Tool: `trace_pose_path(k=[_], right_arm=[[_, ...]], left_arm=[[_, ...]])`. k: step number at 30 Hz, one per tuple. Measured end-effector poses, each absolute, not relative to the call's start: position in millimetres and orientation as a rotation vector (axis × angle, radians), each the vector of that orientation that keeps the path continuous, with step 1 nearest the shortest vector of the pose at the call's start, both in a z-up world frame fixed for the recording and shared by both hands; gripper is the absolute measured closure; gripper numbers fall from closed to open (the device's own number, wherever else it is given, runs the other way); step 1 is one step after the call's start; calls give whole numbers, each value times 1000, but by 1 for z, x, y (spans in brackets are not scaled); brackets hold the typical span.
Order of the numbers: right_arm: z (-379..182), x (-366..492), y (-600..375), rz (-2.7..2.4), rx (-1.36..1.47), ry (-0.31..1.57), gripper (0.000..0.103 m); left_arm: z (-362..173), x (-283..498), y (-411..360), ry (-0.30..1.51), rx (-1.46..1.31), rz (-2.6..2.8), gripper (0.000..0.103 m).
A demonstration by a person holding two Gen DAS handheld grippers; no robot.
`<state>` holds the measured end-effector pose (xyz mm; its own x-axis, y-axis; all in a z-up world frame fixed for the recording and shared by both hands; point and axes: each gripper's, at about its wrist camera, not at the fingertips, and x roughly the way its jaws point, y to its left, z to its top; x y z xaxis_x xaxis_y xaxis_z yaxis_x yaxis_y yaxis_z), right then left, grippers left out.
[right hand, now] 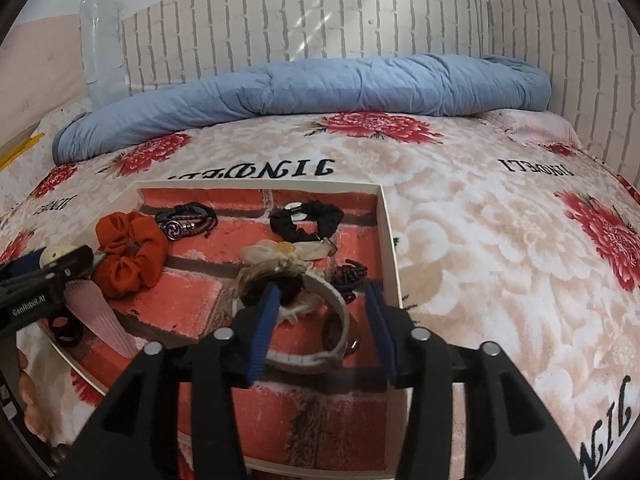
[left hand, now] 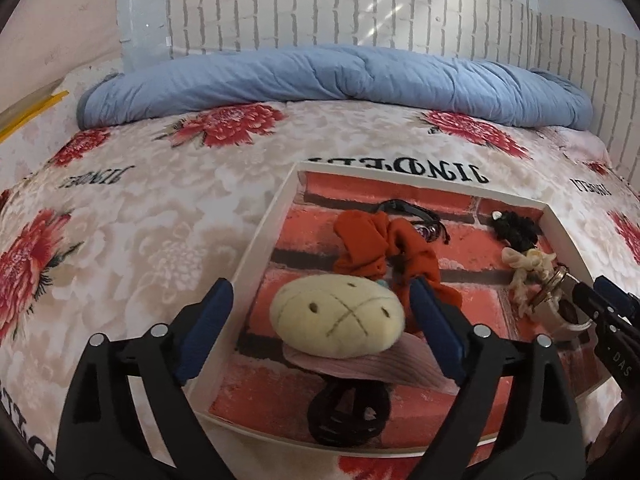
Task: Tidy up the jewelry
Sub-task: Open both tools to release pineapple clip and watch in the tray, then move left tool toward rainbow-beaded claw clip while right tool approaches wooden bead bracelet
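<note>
Both grippers hung open over the tray (right hand: 390,240) on the bed: the left gripper (left hand: 320,316) straddled the plush clip (left hand: 336,322), the right gripper (right hand: 320,320) the white bracelet (right hand: 340,312). Closing might have snagged the cream bow (right hand: 276,260) tangled against it.

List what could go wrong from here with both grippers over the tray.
The open right gripper straddles a white watch strap tangled against a cream fabric flower; closing may snag both. The open left gripper brackets a cream plush hair clip beside an orange scrunchie, which could catch.
</note>
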<state>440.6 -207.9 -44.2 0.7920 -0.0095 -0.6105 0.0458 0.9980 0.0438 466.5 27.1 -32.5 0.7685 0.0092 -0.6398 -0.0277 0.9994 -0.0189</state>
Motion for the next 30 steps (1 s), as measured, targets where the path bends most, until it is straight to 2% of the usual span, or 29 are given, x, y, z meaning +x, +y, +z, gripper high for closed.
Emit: trace_pose_path(k=[4, 8, 11, 18, 26, 30], right_arm=[[-40, 437, -210, -35, 55, 639, 53], [-34, 428, -213, -50, 50, 604, 33], [-29, 422, -215, -66, 47, 587, 30], [-13, 400, -223, -76, 108, 566, 12], [5, 357, -211, -72, 90, 566, 11], [11, 329, -199, -78, 55, 565, 4]], left_arm=[[-31, 463, 29, 691, -57, 2, 15], [-25, 455, 29, 661, -56, 14, 5], [-20, 451, 26, 656, -44, 9, 5], [1, 423, 21, 640, -22, 4, 5], [30, 366, 54, 621, 8, 103, 5], [40, 334, 81, 620, -7, 151, 5]])
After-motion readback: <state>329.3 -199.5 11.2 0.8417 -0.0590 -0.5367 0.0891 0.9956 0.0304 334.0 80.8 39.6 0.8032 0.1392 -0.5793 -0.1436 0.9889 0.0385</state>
